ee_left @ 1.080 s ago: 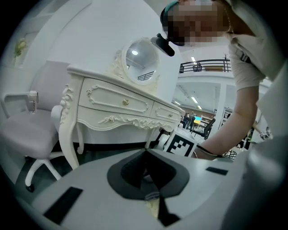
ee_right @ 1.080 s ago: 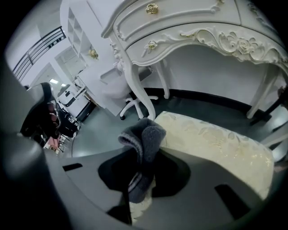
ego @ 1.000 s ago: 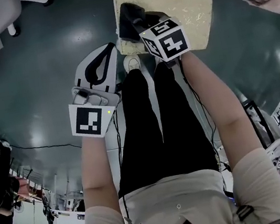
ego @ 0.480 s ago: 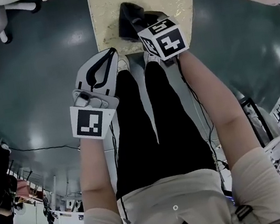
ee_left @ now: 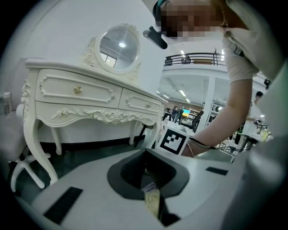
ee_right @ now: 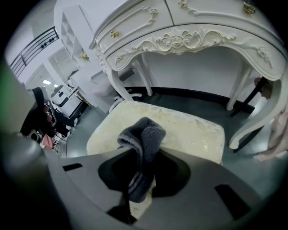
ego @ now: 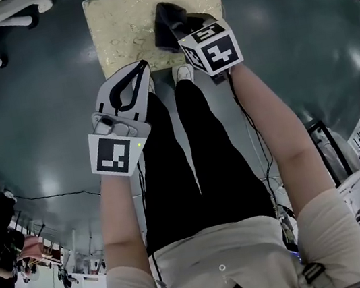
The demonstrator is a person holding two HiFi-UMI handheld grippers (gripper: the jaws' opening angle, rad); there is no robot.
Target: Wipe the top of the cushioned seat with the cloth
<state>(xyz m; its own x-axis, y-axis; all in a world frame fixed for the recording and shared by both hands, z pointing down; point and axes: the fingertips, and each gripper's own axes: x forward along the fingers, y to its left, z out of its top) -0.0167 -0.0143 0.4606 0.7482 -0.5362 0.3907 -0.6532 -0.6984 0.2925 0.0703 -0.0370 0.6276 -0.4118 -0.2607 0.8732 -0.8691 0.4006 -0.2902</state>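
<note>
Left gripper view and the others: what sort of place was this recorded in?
Probably a big open workspace with a staged bedroom corner: an ornate white dressing table with a round mirror, a cushioned seat on a glossy dark floor, and a balcony railing under ceiling lights behind.

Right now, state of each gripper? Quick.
left gripper: shut, nothing between its jaws.
right gripper: shut on the dark grey cloth, over the cushioned seat.
</note>
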